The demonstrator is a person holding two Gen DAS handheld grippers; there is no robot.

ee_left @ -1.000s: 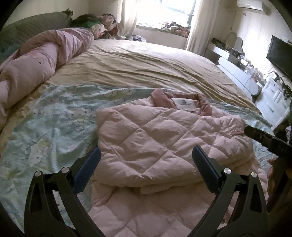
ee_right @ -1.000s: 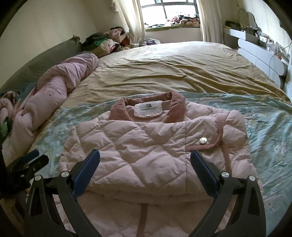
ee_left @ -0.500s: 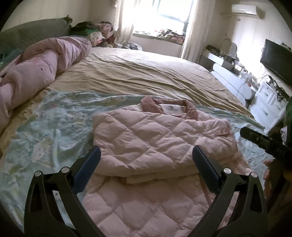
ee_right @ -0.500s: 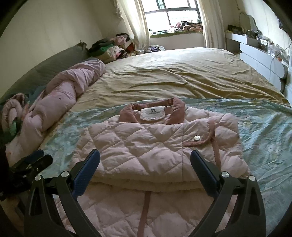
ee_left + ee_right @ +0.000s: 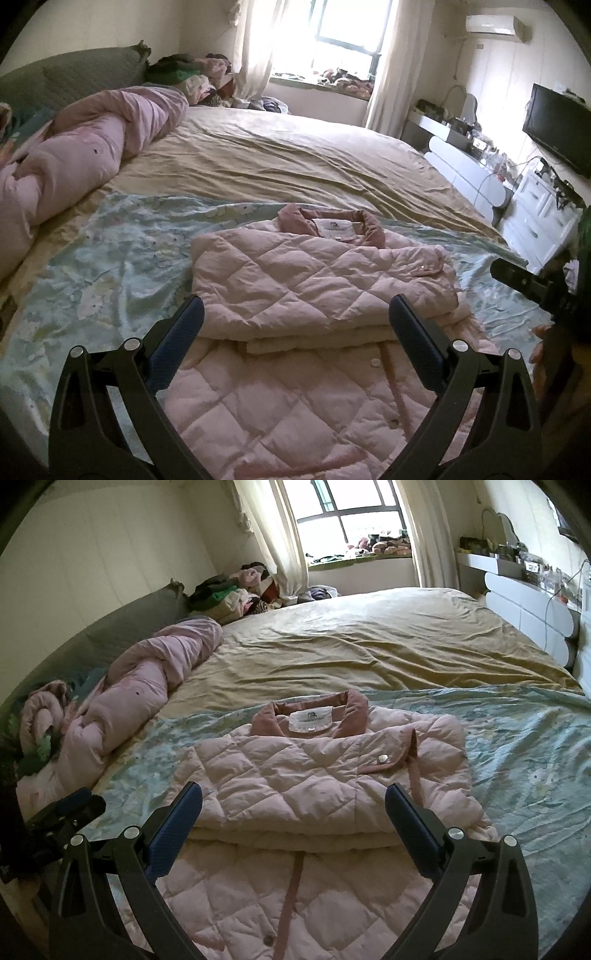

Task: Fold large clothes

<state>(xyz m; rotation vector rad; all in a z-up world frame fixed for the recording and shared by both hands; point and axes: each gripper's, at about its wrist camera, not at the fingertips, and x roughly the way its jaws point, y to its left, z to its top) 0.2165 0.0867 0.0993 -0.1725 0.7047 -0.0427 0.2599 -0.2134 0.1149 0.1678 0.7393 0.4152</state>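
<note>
A puffy pink quilted jacket [image 5: 317, 786] lies flat on a light blue-green sheet with cartoon prints [image 5: 532, 760], which covers the near part of a big bed. The jacket's dark pink collar [image 5: 351, 714] with its white label [image 5: 310, 720] points away from the cameras, toward the bright window [image 5: 354, 520] at the far end of the room. The jacket's bottom part lies closest to the cameras. So the jacket runs long from near to far, and the top part has folded layers stacked across it, making a thick band that runs left to right. A small round silver snap button [image 5: 383, 758] sits on the right side of that band, beside a dark pink trim strip. The left gripper [image 5: 295, 317] hangs above the near part of the jacket with its two blue-padded fingers [image 5: 177, 347] spread wide apart, and nothing is between them. The right gripper [image 5: 293, 801] hangs above the jacket in the same way, its blue-padded fingers [image 5: 412, 830] wide apart and holding nothing. Past the printed sheet, the bed is covered by a wrinkled tan sheet [image 5: 369, 646]. A rolled-up pink blanket [image 5: 122, 716] lies along the left side of the bed, well apart from the jacket. A heap of mixed clothes [image 5: 236, 594] sits in the far left corner near the white curtain [image 5: 280, 535].
</note>
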